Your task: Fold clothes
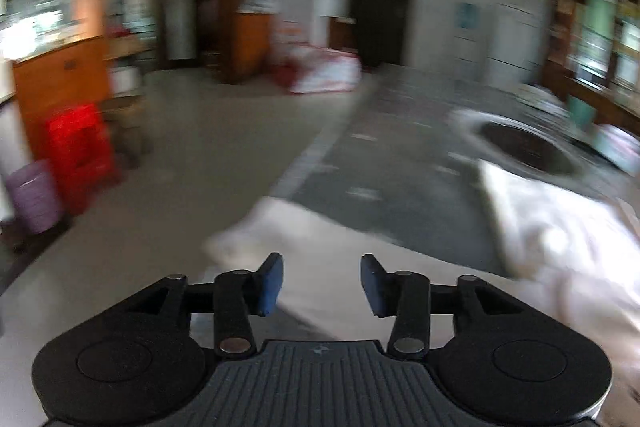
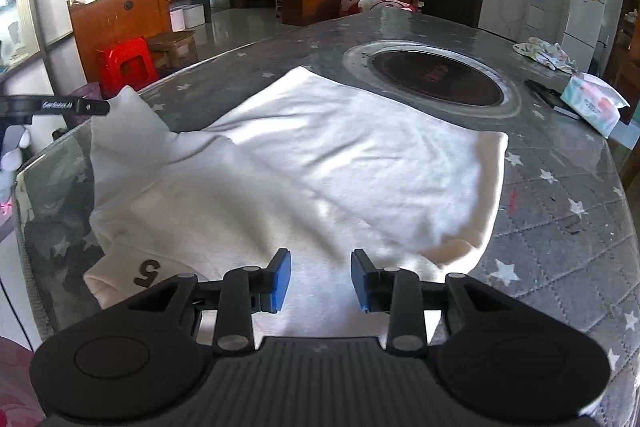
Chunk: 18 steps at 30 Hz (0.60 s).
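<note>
One white garment is lying spread over the near half of a grey, star-patterned table, partly folded, its far corner reaching toward the round dark inset sunk in the tabletop. A brown figure "5" is showing on the near left part of the cloth, upside down from the right wrist view; it is the only mark on the garment that is reading clearly. At the far left edge of that view a thin black finger of the left gripper is jutting in just beside a raised peak of cloth, carrying small white lettering too tiny to make out.

The right gripper is hovering over the near edge of the garment with its blue pads standing apart and nothing pinched between them. The left gripper is likewise gaping, pads clear of the fabric below.

On the far right, a soft pack of tissues is sitting with print too small to read, near a crumpled patterned cloth. A red stool is standing on the floor at left. The whole left wrist view is smearing with motion blur, so the shelves and the garment there are only showing as pale shapes.
</note>
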Available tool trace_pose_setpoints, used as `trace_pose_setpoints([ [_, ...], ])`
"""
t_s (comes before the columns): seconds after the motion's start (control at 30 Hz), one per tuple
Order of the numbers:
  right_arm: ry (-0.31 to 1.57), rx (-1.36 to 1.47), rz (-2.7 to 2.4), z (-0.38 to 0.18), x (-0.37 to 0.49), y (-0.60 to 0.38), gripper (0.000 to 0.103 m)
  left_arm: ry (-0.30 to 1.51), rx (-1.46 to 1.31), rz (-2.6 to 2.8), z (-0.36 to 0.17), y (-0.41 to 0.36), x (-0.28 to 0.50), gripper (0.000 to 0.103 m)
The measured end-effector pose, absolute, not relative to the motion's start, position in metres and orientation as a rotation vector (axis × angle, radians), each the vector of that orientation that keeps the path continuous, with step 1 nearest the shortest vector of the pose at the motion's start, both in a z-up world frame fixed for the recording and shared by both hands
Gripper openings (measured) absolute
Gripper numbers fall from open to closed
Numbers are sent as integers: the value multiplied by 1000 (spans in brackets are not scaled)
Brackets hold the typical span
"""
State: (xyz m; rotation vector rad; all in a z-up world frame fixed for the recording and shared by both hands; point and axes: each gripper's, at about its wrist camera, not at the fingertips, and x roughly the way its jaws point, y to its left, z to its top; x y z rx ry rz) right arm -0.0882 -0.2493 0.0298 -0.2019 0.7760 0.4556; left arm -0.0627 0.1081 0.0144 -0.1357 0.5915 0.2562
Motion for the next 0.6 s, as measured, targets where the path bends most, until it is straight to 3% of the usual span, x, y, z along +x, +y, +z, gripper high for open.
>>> trace_pose_setpoints([
  [0.17, 770, -201, 464, 33, -93, -247, 36, 609, -225, 362, 7, 149, -50, 56],
  [0.4, 764, -193, 460, 35, -98, -248, 37, 642, -316, 326, -4, 166, -40, 53],
  [0.53, 758, -183, 449, 36, -102, -250, 37, 622, -350, 310, -4, 169, -43, 19],
  [0.6, 755, -176, 442, 37, -104, -253, 37, 615, -355, 310, -1, 169, -45, 10],
])
